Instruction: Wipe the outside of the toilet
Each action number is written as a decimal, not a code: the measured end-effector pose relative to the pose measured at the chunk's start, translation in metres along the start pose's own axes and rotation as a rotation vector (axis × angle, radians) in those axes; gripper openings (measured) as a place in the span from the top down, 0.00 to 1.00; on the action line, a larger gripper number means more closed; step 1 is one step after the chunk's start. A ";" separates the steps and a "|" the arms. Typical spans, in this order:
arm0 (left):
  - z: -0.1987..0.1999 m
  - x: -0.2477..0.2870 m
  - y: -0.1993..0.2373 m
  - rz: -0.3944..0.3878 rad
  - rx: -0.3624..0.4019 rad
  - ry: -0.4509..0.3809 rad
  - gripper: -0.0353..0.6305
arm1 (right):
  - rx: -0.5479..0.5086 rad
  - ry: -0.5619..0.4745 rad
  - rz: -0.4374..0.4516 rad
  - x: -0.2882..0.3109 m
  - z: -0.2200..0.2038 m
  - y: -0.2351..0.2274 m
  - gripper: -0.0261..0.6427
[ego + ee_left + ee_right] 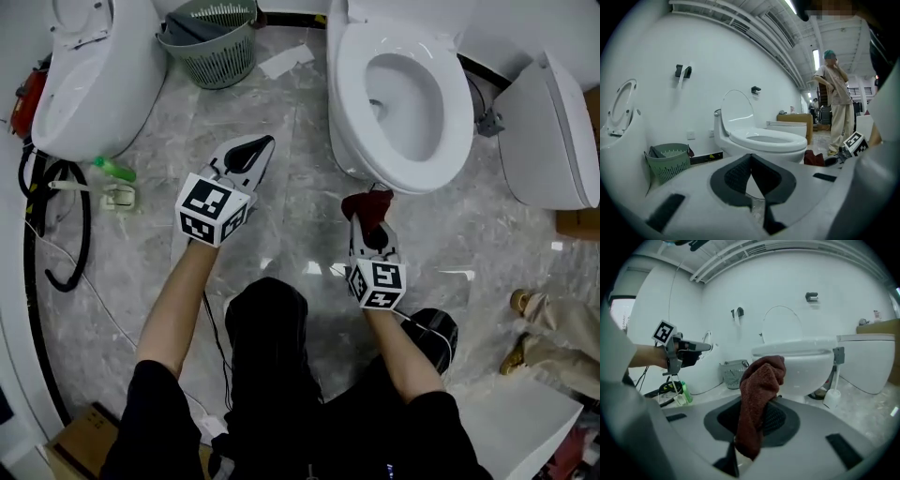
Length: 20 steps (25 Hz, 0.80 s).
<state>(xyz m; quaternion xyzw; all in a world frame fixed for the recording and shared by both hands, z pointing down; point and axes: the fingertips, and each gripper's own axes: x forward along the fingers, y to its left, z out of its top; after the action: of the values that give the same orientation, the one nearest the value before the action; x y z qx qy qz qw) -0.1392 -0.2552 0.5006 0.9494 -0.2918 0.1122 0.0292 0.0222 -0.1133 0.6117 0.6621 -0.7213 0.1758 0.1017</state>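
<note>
The white toilet [403, 103] stands at the upper middle of the head view with its lid up. It also shows in the left gripper view as the toilet [761, 140] and in the right gripper view as the toilet [806, 366]. My right gripper [370, 214] is shut on a dark red cloth [367, 204], held just below the front of the bowl, close to it. The cloth [759, 385] drapes over the jaws and hides their tips. My left gripper [255, 150] hangs over the floor to the left of the bowl, shut with nothing in it; its pads [740, 173] meet at the tip.
A second toilet [94, 75] stands at the left and a third toilet [553, 131] at the right. A green basket [211, 42], a green bottle [114, 170] and a black hose [66, 225] are on the left floor. A toilet brush [832, 397] stands right of the bowl. A person [839, 103] stands behind.
</note>
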 end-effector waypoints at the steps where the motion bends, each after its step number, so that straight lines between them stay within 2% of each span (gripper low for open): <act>1: 0.008 -0.007 0.000 -0.008 -0.007 0.010 0.94 | 0.006 0.016 -0.007 -0.007 0.012 0.006 0.84; 6: 0.066 -0.051 -0.003 -0.056 -0.069 0.068 0.94 | 0.014 0.111 -0.047 -0.054 0.090 0.033 0.84; 11: 0.161 -0.100 0.021 -0.079 -0.103 0.107 0.94 | 0.035 0.186 -0.081 -0.083 0.197 0.072 0.84; 16: 0.256 -0.131 0.041 -0.126 -0.109 0.134 0.94 | 0.072 0.169 -0.140 -0.093 0.318 0.106 0.84; 20: 0.318 -0.130 0.070 -0.143 -0.129 0.123 0.94 | 0.094 0.135 -0.168 -0.083 0.389 0.120 0.84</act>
<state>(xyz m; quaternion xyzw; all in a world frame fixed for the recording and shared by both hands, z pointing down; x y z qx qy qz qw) -0.2203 -0.2802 0.1609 0.9552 -0.2278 0.1489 0.1161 -0.0547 -0.1805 0.2092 0.7111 -0.6456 0.2445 0.1332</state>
